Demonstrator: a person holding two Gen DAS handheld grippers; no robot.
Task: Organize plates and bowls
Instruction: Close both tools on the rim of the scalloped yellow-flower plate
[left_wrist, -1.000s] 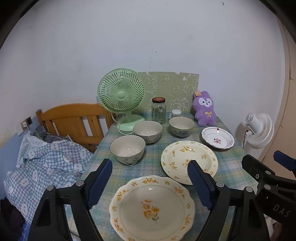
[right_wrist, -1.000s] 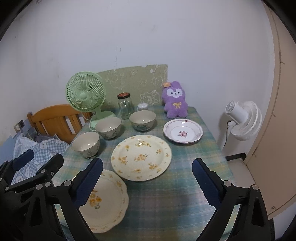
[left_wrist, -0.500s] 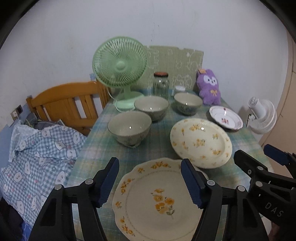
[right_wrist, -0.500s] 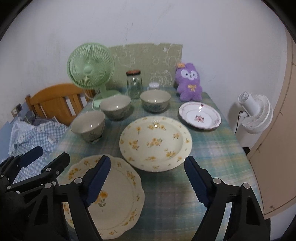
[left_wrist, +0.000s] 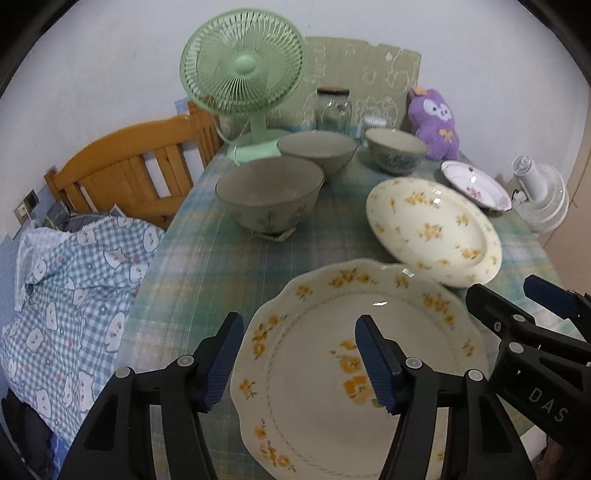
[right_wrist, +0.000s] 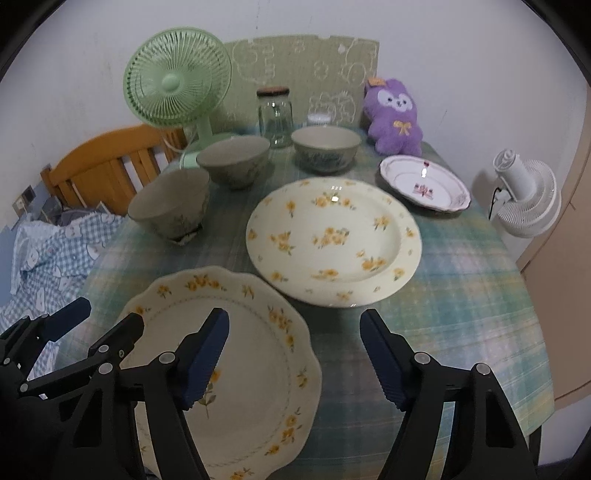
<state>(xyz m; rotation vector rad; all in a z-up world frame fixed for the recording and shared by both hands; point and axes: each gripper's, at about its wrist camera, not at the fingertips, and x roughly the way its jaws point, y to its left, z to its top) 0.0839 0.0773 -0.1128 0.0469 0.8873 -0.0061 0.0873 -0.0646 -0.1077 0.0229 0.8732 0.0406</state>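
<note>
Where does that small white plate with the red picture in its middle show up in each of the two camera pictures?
Left wrist view: small white plate at far right, below the purple plush toy.
Right wrist view: small white plate at upper right, below the same toy.
Shared landmark: the green fan.

Left gripper (left_wrist: 299, 360): black plastic frame, two fingers with dark blue ribbed pads (left_wrist: 375, 363), silver round screws on finger arms. Right gripper (right_wrist: 293, 360): same build, black arms, blue serrated pads (right_wrist: 384, 363), silver screws. White letters "DAS" on its black body, lower right of left wrist view.
</note>
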